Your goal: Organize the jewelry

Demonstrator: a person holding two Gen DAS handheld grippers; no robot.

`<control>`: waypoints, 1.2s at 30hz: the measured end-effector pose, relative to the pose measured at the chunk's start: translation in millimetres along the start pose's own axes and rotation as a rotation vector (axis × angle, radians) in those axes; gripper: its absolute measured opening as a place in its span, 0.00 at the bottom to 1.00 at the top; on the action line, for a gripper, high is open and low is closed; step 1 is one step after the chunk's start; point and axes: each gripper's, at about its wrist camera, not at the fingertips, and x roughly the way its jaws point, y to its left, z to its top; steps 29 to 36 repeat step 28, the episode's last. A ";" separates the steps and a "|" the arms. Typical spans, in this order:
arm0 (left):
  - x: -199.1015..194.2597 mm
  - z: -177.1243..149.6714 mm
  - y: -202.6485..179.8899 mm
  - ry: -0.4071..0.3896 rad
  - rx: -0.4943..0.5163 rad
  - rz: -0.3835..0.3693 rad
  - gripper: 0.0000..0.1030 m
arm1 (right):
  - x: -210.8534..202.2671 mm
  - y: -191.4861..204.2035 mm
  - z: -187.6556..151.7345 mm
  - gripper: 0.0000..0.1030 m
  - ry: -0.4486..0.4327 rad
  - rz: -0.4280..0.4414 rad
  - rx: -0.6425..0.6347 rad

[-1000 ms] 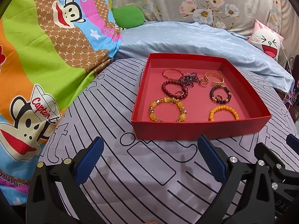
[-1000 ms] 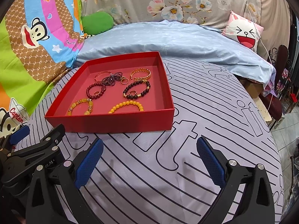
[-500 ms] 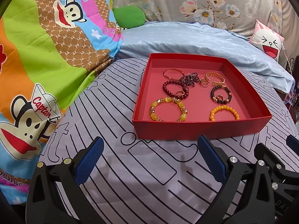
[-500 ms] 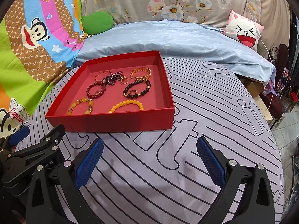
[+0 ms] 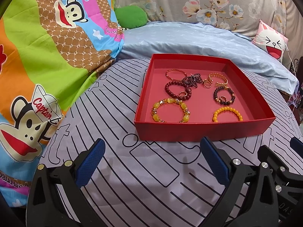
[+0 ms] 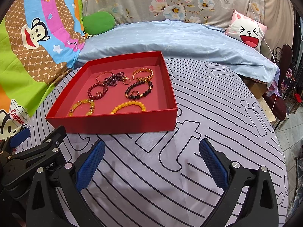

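A shallow red box [image 5: 202,131] [image 6: 121,122] lies on a grey striped sheet and holds several bracelets and rings. Among them are a chunky yellow bracelet [image 5: 170,110] [image 6: 82,106], an orange bead bracelet [image 5: 227,113] [image 6: 128,106], a dark red bead bracelet [image 5: 177,92], a black bead bracelet [image 5: 224,94] [image 6: 139,90] and a gold cuff [image 5: 217,79] [image 6: 143,74]. My left gripper [image 5: 151,160] is open, hovering short of the box's near wall. My right gripper [image 6: 151,160] is open too, near the box's front right corner. Neither holds anything.
A cartoon monkey blanket [image 5: 37,66] rises on the left. A pale blue quilt [image 5: 198,39] and a green cushion [image 5: 132,17] lie behind the box. A smiling-face pillow [image 6: 246,31] sits at the back right. The bed's right edge [image 6: 274,132] drops to a tiled floor.
Both grippers drifted slightly, so the box sits a touch differently in each view. Both stay open and the jewelry has not moved.
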 end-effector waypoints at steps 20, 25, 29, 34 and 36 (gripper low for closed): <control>-1.8 0.4 1.3 -0.007 0.001 0.003 0.93 | -0.2 -0.6 0.4 0.94 0.000 0.001 0.000; -4.1 1.7 0.8 -0.018 0.000 0.011 0.93 | 0.2 -0.8 -0.6 0.94 0.000 -0.002 0.000; -3.0 2.4 -0.5 -0.011 0.002 0.005 0.93 | 0.4 -0.7 -0.7 0.94 0.002 -0.002 0.001; -3.0 2.4 -0.5 -0.011 0.002 0.005 0.93 | 0.4 -0.7 -0.7 0.94 0.002 -0.002 0.001; -3.0 2.4 -0.5 -0.011 0.002 0.005 0.93 | 0.4 -0.7 -0.7 0.94 0.002 -0.002 0.001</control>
